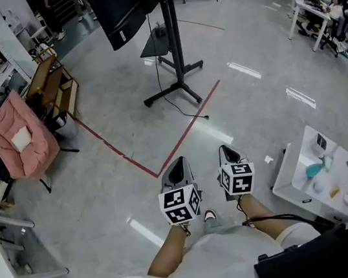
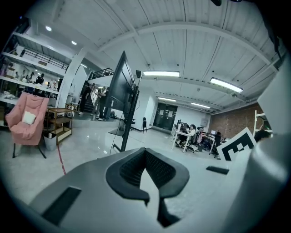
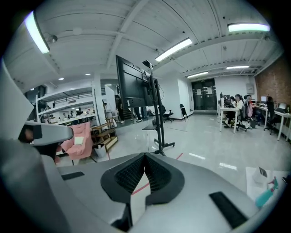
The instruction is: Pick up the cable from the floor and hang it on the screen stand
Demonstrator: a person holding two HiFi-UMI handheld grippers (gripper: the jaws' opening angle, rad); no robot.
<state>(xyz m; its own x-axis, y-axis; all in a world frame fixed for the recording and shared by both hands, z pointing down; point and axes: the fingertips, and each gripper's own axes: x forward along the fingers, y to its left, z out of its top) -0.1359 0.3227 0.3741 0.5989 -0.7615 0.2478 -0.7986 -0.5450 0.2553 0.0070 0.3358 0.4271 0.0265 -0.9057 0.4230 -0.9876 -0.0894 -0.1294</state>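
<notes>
Left gripper (image 1: 178,162), right gripper (image 1: 223,150) — jaws closed, screen stand (image 1: 175,43) ahead

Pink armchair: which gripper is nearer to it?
Left. In the head view the left gripper is to the right of the pink armchair, well apart; the right gripper is further right still.

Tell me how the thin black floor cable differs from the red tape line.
The thin black cable curves loosely; the red tape line runs straight, with one sharp corner. The cable is narrower than the tape. The cable trails from the black screen stand; the tape does not. Both lie on the floor.
</notes>
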